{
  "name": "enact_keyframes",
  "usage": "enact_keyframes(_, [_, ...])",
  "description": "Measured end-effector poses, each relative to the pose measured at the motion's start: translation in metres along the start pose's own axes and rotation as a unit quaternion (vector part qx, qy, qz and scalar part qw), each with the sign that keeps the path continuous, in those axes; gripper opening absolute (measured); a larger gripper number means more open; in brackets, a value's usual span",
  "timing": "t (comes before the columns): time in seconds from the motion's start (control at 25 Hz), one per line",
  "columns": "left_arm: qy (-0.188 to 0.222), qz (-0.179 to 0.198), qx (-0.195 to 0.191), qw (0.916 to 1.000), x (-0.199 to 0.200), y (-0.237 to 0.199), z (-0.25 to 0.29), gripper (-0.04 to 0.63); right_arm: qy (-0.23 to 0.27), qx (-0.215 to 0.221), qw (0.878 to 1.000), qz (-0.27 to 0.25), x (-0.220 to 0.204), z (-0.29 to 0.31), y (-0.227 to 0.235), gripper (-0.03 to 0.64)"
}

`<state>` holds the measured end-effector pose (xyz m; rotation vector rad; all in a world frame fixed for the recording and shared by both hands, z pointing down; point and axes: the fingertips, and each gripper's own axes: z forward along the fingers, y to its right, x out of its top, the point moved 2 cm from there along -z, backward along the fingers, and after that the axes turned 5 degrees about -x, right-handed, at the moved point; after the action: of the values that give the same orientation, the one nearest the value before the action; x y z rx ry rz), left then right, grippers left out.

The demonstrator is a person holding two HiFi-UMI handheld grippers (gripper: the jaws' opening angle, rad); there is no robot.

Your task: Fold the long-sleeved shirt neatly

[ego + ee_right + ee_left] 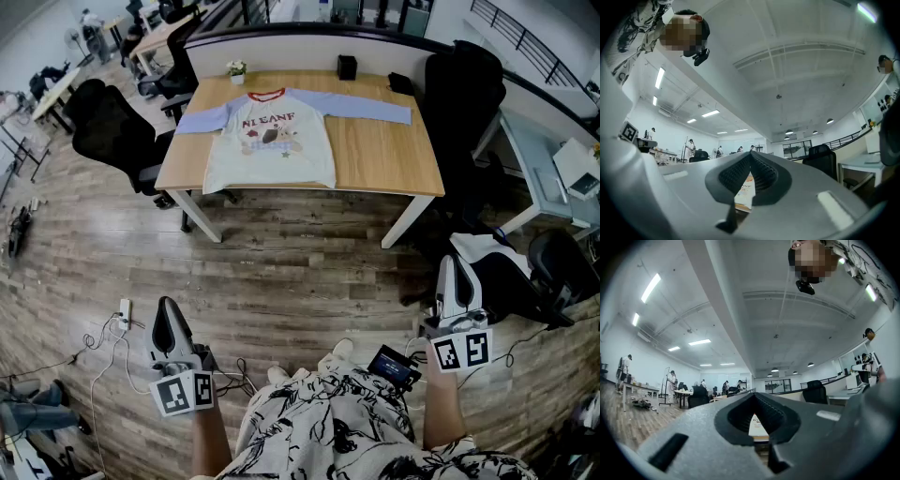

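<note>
A long-sleeved shirt (270, 141), white body with pale blue sleeves, a red collar and a print on the chest, lies flat with its sleeves spread on the wooden table (384, 155). I stand well back from the table. My left gripper (167, 307) is held low at the left over the floor, jaws shut and empty. My right gripper (448, 267) hangs at the right, also shut and empty. In the left gripper view the closed jaws (752, 397) point slightly upward at the table (757, 427). The right gripper (749, 157) frames a sliver of the shirt (744, 190).
Black office chairs stand at the table's left (112, 131) and right (464, 89). A small potted plant (236, 69) and two black items (347, 67) (400, 82) sit at the table's far edge. Cables (112, 342) lie on the wood floor. People work at far desks (682, 392).
</note>
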<state>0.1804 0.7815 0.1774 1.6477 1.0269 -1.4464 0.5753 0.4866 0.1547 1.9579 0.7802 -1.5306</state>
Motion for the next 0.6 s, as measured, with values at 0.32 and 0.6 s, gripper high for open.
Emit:
enact_keyframes(0.32, [-0.002, 0.001, -0.006, 1.0, -0.0036, 0.0059, 0.0034, -0.002, -0.004, 0.006, 1.0, -0.003, -0.0031, 0.001, 0.0, -0.008])
enact_keyframes(0.6, [0.003, -0.015, -0.018, 0.9997, -0.0021, 0.0098, 0.0034, -0.002, -0.009, 0.013, 1.0, -0.009, -0.0032, 0.0008, -0.0037, -0.008])
